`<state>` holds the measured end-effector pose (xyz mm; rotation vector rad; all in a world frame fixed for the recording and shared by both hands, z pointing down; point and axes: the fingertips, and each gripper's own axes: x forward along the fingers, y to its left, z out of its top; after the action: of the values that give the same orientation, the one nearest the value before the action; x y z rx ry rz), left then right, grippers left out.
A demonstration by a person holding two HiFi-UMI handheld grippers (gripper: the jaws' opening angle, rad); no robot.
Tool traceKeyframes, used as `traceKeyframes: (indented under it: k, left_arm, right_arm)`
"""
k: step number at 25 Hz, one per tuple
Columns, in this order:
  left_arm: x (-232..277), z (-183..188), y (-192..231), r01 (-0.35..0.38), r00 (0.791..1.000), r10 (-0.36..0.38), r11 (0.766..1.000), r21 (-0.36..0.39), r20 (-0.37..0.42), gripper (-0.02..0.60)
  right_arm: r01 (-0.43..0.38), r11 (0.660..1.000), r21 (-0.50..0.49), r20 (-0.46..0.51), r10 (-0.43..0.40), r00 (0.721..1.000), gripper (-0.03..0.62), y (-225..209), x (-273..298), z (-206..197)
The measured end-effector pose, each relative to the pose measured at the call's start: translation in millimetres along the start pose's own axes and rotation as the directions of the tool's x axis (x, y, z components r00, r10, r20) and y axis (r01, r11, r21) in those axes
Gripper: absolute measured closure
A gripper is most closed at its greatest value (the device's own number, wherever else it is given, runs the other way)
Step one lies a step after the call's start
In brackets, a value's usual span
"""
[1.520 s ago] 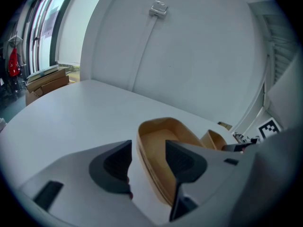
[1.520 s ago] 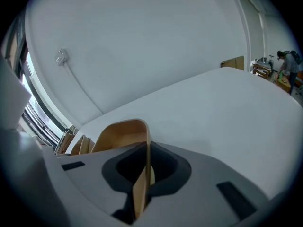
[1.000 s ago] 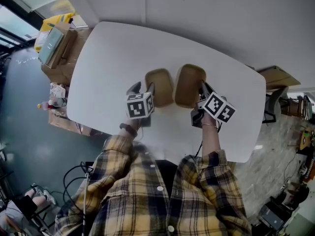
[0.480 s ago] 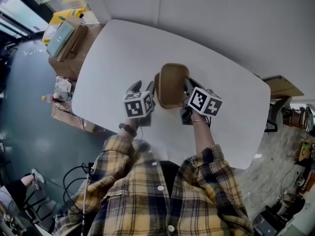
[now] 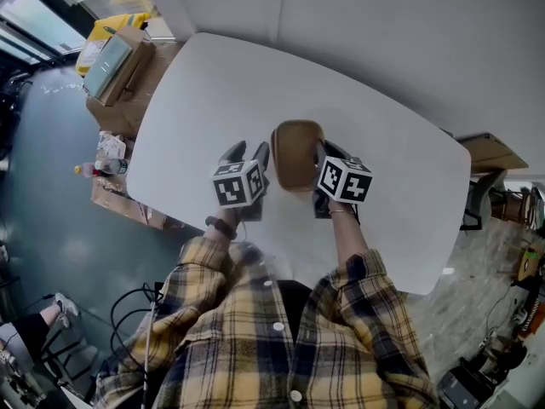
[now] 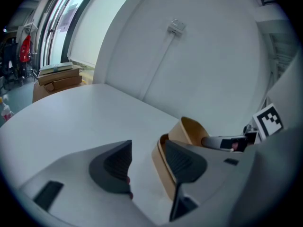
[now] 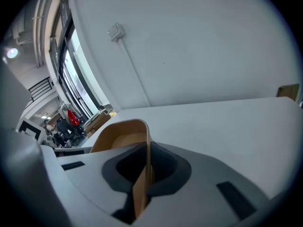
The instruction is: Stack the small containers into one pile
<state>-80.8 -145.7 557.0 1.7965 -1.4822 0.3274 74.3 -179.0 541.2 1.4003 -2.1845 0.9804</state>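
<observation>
Two tan oval containers are on the white table [image 5: 204,92]. My right gripper [image 5: 324,153] is shut on the rim of one container [image 5: 296,147], tilted directly over the other. In the right gripper view the thin wall of the held container [image 7: 120,138] is pinched between the pads of the right gripper [image 7: 144,167]. The left gripper view shows the lower container [image 6: 161,171] on the table, with the held one [image 6: 191,129] nested above it. My left gripper [image 5: 247,153] stands open at the lower container's left side, its right finger [image 6: 182,162] next to the wall; only bare table lies inside the left gripper [image 6: 147,150].
Cardboard boxes and a yellow item [image 5: 111,54] sit on the floor beyond the table's left end. A brown box [image 5: 487,150] stands past the right end. A white wall [image 6: 199,60] runs behind the table. Cables [image 5: 128,313] lie on the floor by my legs.
My right gripper has carried its container leftward and a little down, from beside the other container to over it. The left gripper has shifted only slightly and stays open.
</observation>
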Motion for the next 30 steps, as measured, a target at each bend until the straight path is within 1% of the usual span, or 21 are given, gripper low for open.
traceKeyframes:
  k: [5, 11, 13, 16, 19, 21, 25, 28, 30]
  left_arm:
    - [0.6, 5.1, -6.3, 0.019, 1.000, -0.019, 1.000, 0.016, 0.008, 0.380]
    - [-3.3, 15.1, -20.4, 0.058, 0.997, -0.059, 0.998, 0.019, 0.055, 0.380]
    - [-2.6, 18.1, -24.3, 0.065, 0.996, -0.067, 0.998, 0.024, 0.062, 0.380]
    - [-5.1, 25.4, -22.9, 0.062, 0.994, -0.063, 0.998, 0.020, 0.093, 0.380]
    - [-7.0, 31.1, -23.0, 0.066, 0.992, -0.067, 0.998, 0.019, 0.110, 0.380]
    - [-5.3, 30.4, -25.5, 0.069, 0.992, -0.071, 0.997, 0.029, 0.102, 0.380]
    - [0.5, 20.9, -29.0, 0.074, 0.995, -0.076, 0.997, 0.037, 0.060, 0.380]
    - [3.9, 13.3, -27.7, 0.071, 0.997, -0.072, 0.997, 0.044, 0.038, 0.380]
    - [5.4, 9.0, -26.5, 0.068, 0.997, -0.069, 0.997, 0.043, 0.027, 0.380]
  right_arm:
    - [0.028, 0.999, -0.031, -0.002, -0.028, 1.000, 0.565, -2.3, 4.8, -1.3]
    - [0.048, 0.990, -0.133, 0.004, -0.048, 0.999, 0.565, -2.1, 3.3, -3.1]
    - [0.057, 0.984, -0.167, -0.002, -0.058, 0.998, 0.565, -2.6, 4.4, -4.4]
    - [0.058, 0.975, -0.214, -0.018, -0.063, 0.998, 0.560, -0.7, 8.1, -7.7]
    - [0.069, 0.956, -0.286, -0.036, -0.083, 0.996, 0.560, 0.8, 12.7, -11.9]
    - [0.082, 0.941, -0.328, -0.039, -0.100, 0.994, 0.560, 1.1, 15.5, -14.1]
    - [0.115, 0.922, -0.370, -0.018, -0.131, 0.991, 0.556, -1.7, 18.9, -13.8]
    - [0.133, 0.899, -0.417, -0.026, -0.158, 0.987, 0.508, -7.3, 22.9, -20.8]
    - [0.138, 0.892, -0.431, -0.034, -0.169, 0.985, 0.492, -12.9, 24.2, -27.9]
